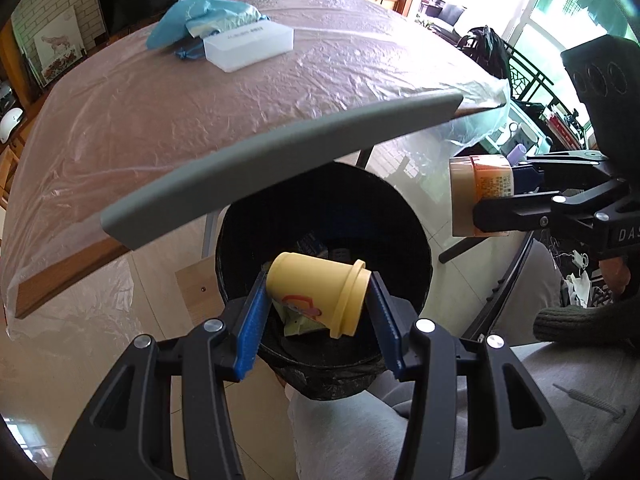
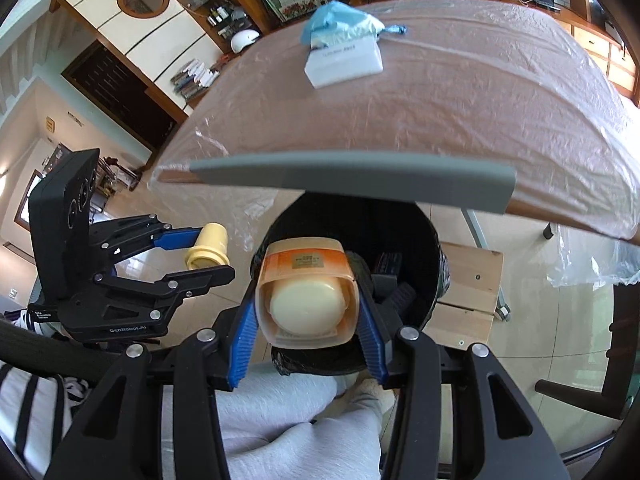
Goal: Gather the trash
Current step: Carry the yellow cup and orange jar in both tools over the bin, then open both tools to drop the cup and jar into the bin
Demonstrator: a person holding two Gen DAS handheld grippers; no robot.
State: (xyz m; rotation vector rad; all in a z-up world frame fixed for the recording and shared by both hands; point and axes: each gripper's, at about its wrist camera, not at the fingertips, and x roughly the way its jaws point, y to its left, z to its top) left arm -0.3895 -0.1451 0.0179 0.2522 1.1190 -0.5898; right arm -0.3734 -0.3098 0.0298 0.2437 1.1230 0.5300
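Note:
My left gripper point(image 1: 318, 300) is shut on a yellow plastic cup point(image 1: 316, 292) lying sideways between its blue pads, held over the mouth of a black bin point(image 1: 240, 224) lined with a black bag. My right gripper point(image 2: 306, 300) is shut on an orange jar with a cream lid point(image 2: 306, 294), also above the black bin point(image 2: 424, 248). In the left wrist view the right gripper point(image 1: 486, 194) with the orange jar point(image 1: 480, 196) hangs to the right of the bin. In the right wrist view the left gripper point(image 2: 208, 254) with the yellow cup point(image 2: 208, 250) is left of the bin. Some dark trash lies inside the bin.
A table under clear plastic sheeting point(image 1: 200, 100) stands beyond the bin, its grey padded edge point(image 1: 280, 168) overhanging the bin's far rim. A white box point(image 1: 248, 46) and a blue bag point(image 1: 196, 20) lie on it. The person's grey-trousered legs point(image 2: 280, 420) are below the grippers.

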